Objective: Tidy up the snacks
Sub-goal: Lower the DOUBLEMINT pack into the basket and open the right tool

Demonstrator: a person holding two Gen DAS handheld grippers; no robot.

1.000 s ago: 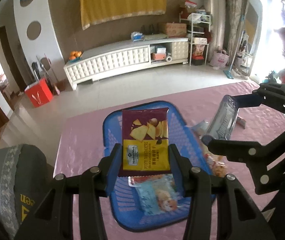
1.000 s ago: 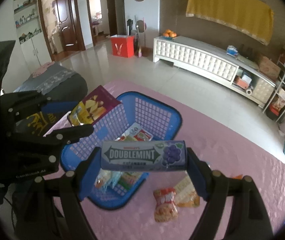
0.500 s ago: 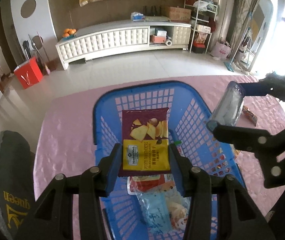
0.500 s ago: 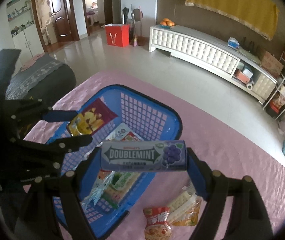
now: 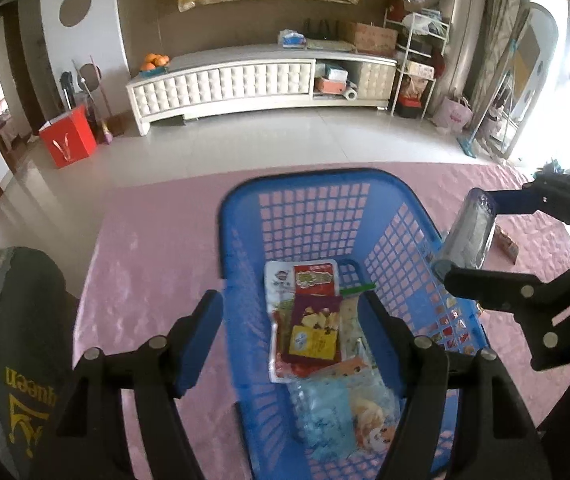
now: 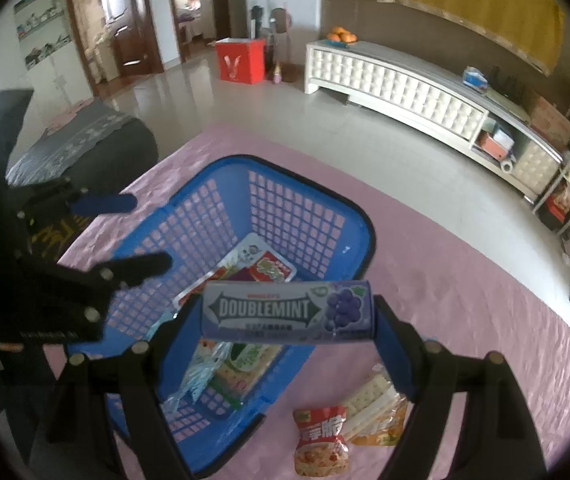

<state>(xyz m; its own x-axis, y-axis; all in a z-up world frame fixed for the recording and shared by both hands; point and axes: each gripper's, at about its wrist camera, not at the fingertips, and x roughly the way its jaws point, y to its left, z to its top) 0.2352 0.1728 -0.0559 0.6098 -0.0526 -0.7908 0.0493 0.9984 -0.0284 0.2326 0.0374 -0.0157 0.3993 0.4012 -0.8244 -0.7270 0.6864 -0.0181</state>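
A blue mesh basket [image 5: 317, 184] stands on the pink table and holds several snack packets. The maroon and yellow chips packet [image 5: 313, 332] lies loose on top of them. My left gripper [image 5: 291, 312] hangs over the basket, its jaws opening with nothing pressed between the pads. In the right wrist view the left gripper [image 6: 145, 232] hovers above the basket [image 6: 361, 220] near its left wall. My right gripper [image 6: 287, 320] is shut on a purple Doublemint gum pack [image 6: 287, 318], held crosswise over the basket's near right rim. The left wrist view shows that gum pack [image 5: 467, 236] end-on.
A red snack packet [image 6: 321, 444] and a cracker pack [image 6: 373, 404] lie on the pink tablecloth [image 6: 465, 320] right of the basket. A grey covered seat [image 5: 5, 340] stands at the table's left edge. Another small packet [image 5: 507, 240] lies beyond the right gripper.
The left gripper's jaws have spread and the chips packet has dropped from them into the basket. Both grippers have come lower over the basket. The right gripper still holds the gum pack.
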